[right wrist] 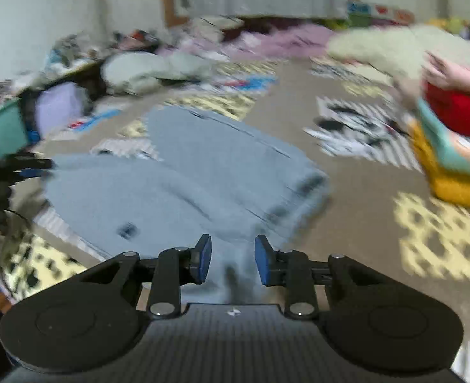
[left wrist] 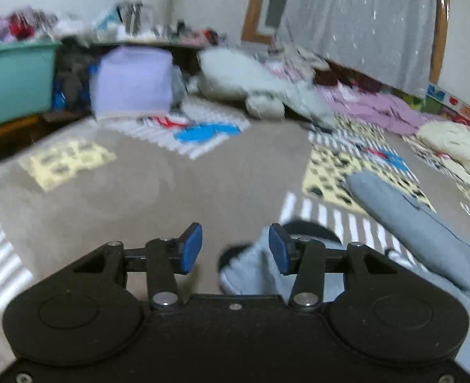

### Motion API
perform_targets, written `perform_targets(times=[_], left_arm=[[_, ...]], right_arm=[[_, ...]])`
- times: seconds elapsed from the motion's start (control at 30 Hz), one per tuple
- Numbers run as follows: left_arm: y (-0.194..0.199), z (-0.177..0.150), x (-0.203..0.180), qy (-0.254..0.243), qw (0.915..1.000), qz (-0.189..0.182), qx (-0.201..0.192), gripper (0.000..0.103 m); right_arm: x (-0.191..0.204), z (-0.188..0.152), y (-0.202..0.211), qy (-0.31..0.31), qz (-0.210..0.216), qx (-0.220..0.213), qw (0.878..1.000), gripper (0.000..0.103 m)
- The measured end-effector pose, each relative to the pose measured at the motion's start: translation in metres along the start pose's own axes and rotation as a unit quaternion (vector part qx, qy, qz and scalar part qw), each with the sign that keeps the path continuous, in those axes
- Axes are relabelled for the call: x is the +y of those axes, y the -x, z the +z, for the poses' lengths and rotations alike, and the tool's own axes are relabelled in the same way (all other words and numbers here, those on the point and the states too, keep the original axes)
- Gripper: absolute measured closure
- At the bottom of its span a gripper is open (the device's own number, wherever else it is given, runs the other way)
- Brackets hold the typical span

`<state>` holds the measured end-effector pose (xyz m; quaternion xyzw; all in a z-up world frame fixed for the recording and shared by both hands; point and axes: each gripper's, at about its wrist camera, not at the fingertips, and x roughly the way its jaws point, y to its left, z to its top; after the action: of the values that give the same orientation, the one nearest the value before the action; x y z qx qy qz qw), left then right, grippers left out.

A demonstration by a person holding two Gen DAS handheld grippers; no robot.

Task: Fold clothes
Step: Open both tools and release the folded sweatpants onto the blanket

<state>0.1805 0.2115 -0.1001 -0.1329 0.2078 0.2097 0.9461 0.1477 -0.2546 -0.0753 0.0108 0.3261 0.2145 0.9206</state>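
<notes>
The soft grey-blue garment (right wrist: 184,172) lies spread flat on the brown patterned bedspread (left wrist: 145,191). My right gripper (right wrist: 232,260) hovers at its near edge, jaws spread; my left gripper (left wrist: 235,249) likewise has its jaws spread, over a rumpled corner.

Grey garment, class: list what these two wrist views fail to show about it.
- Left wrist view: grey garment cut off at the right edge; its near end is hidden behind the left gripper.
- Right wrist view: motion blur smears its seams and label; right gripper hides its near hem.
</notes>
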Motion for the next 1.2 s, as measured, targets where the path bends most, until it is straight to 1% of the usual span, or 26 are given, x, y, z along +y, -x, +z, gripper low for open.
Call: perform_targets(times=[0.03,0.07,0.1,0.17,0.2,0.23,0.27,0.3,0.33,0.37,0.4,0.43,0.53,0.6,0.63,0.73,0.8,0.83,0.93,1.0,1.1,1.17,1.2], left_arm=[[0.002,0.002,0.003,0.007,0.9999,0.006,-0.014,0.058],[0.005,0.004,0.005,0.011,0.9995,-0.013,-0.025,0.058],[0.006,0.005,0.006,0.01,0.9987,-0.044,-0.023,0.059],[0.004,0.002,0.006,0.008,0.9944,-0.105,-0.01,0.058],[-0.008,-0.005,0.001,-0.012,0.9936,-0.108,0.031,0.056],[-0.02,-0.011,-0.004,-0.034,0.9908,-0.108,0.073,0.052],[-0.029,-0.02,-0.006,-0.062,0.9909,-0.088,0.082,0.058],[-0.038,-0.029,-0.007,-0.09,0.9899,-0.065,0.088,0.056],[-0.04,-0.028,-0.012,-0.112,0.9881,-0.049,0.093,0.056],[-0.038,-0.023,-0.015,-0.117,0.988,-0.047,0.089,0.057],[-0.034,-0.019,-0.014,-0.101,0.9901,-0.061,0.076,0.056],[-0.031,-0.015,-0.013,-0.079,0.9912,-0.078,0.071,0.056],[-0.028,-0.005,-0.012,-0.034,0.9905,-0.113,0.071,0.056],[-0.03,0.004,-0.016,-0.017,0.9897,-0.123,0.071,0.056],[-0.031,0.007,-0.019,-0.009,0.9892,-0.127,0.073,0.056],[-0.028,0.013,-0.033,-0.027,0.9888,-0.13,0.068,0.056],[-0.031,0.013,-0.046,-0.061,0.984,-0.149,0.075,0.056],[-0.033,0.014,-0.053,-0.069,0.9812,-0.162,0.078,0.056],[-0.04,0.011,-0.074,-0.077,0.9754,-0.186,0.089,0.056],[-0.045,0.012,-0.087,-0.073,0.9721,-0.202,0.095,0.056],[-0.052,0.02,-0.103,-0.044,0.97,-0.218,0.097,0.052],[-0.06,0.03,-0.114,-0.02,0.9692,-0.224,0.101,0.052],[-0.064,0.036,-0.121,-0.016,0.9679,-0.229,0.102,0.052]], right_arm=[[0.009,0.004,-0.011,0.013,0.011,0.0,1.0,0.071],[0.019,0.006,-0.021,0.026,0.019,0.002,0.999,0.072],[0.027,0.006,-0.031,0.035,0.025,-0.002,0.999,0.072],[0.038,0.004,-0.051,0.028,0.041,-0.003,0.999,0.072],[0.04,0.0,-0.06,0.023,0.043,0.004,0.999,0.071],[0.042,-0.004,-0.069,0.018,0.044,0.011,0.999,0.068],[0.04,-0.014,-0.079,0.014,0.038,0.034,0.999,0.067],[0.038,-0.024,-0.089,0.009,0.033,0.057,0.998,0.067],[0.034,-0.03,-0.084,-0.002,0.041,0.045,0.998,0.067],[0.03,-0.037,-0.079,-0.013,0.048,0.032,0.998,0.067],[0.03,-0.036,-0.074,-0.011,0.051,0.035,0.998,0.068],[0.031,-0.034,-0.066,-0.007,0.051,0.039,0.998,0.068],[0.023,-0.029,-0.046,-0.01,0.056,0.035,0.998,0.068],[0.016,-0.025,-0.037,-0.021,0.06,0.025,0.998,0.068],[0.005,-0.022,-0.036,-0.04,0.064,0.016,0.997,0.068],[-0.014,-0.017,-0.034,-0.061,0.043,-0.007,0.997,0.068],[-0.025,-0.013,-0.04,-0.067,0.025,-0.014,0.997,0.068],[-0.03,-0.012,-0.043,-0.076,0.023,-0.016,0.997,0.068],[-0.047,-0.011,-0.05,-0.103,0.015,-0.023,0.994,0.068],[-0.055,-0.009,-0.055,-0.119,0.015,-0.025,0.992,0.067],[-0.067,-0.005,-0.058,-0.127,-0.005,-0.041,0.991,0.066],[-0.075,-0.002,-0.06,-0.133,-0.022,-0.054,0.989,0.062],[-0.079,0.001,-0.061,-0.129,-0.033,-0.061,0.989,0.06]])
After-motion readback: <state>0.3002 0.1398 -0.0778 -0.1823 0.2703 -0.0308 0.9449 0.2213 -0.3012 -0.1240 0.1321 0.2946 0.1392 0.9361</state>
